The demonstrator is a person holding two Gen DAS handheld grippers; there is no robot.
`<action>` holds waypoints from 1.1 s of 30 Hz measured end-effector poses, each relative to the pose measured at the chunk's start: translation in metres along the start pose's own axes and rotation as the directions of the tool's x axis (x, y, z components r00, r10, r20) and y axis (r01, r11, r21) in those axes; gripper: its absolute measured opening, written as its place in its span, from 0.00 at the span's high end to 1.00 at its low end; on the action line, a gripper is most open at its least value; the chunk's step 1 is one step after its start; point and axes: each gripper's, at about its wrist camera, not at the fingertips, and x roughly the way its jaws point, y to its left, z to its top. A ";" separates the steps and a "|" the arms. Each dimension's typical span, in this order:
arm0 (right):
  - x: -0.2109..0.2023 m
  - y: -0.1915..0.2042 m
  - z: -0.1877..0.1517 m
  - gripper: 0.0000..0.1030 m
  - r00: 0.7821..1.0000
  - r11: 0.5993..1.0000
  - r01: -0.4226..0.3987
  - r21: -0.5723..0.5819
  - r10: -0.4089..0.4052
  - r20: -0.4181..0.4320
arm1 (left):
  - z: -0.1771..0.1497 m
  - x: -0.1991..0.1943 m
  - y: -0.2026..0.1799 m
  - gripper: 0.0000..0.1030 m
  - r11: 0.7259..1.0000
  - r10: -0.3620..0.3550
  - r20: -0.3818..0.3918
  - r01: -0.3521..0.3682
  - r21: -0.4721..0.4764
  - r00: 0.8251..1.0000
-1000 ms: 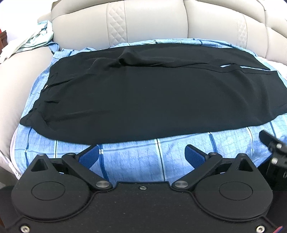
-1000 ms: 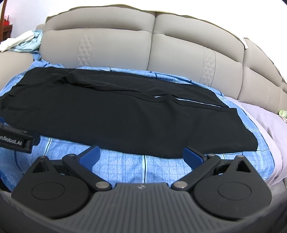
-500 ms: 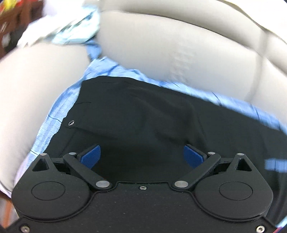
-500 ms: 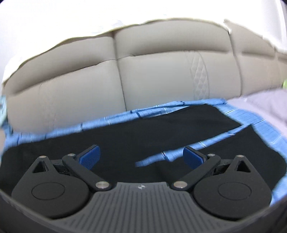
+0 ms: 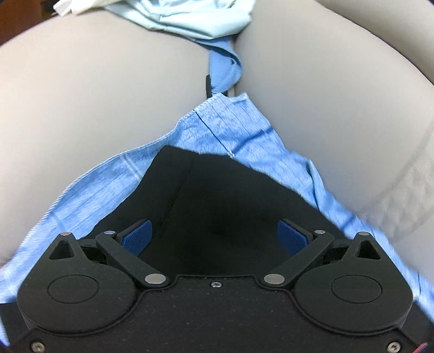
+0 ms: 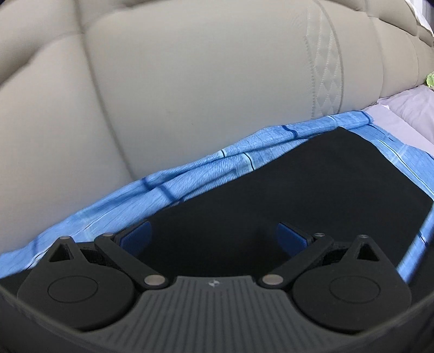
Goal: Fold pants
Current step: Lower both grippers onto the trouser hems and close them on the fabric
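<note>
The black pants lie flat on a blue checked sheet on a grey sofa. In the left wrist view I see their far waist corner, pointing toward the sofa's back. My left gripper is open, low over that corner, holding nothing. In the right wrist view the far leg end of the pants fills the lower frame. My right gripper is open, low over the leg's far edge, holding nothing.
The grey sofa backrest rises just behind the sheet. The sofa armrest is to the left, with pale blue cloth bunched on top. A lilac sheet lies at the far right.
Both grippers have moved forward from the sofa's front edge over the pants to the far edge: the left to the waist corner, the right to the leg end. Both stayed open.
</note>
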 end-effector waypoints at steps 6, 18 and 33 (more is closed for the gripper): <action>0.046 0.014 0.013 0.00 0.994 0.994 0.091 -0.060 -0.094 -0.050 | 0.012 0.034 -0.012 0.04 0.997 0.076 0.025 -0.075 -0.026 0.997; 0.077 0.020 0.021 0.39 0.979 0.974 0.195 -0.117 -0.201 -0.042 | 0.022 0.073 -0.019 0.01 0.982 0.183 0.029 -0.181 -0.053 0.983; -0.034 -0.063 0.008 0.97 0.996 0.998 0.049 0.026 -0.051 0.078 | -0.002 -0.029 0.019 1.00 0.991 0.128 0.249 -0.132 -0.001 0.960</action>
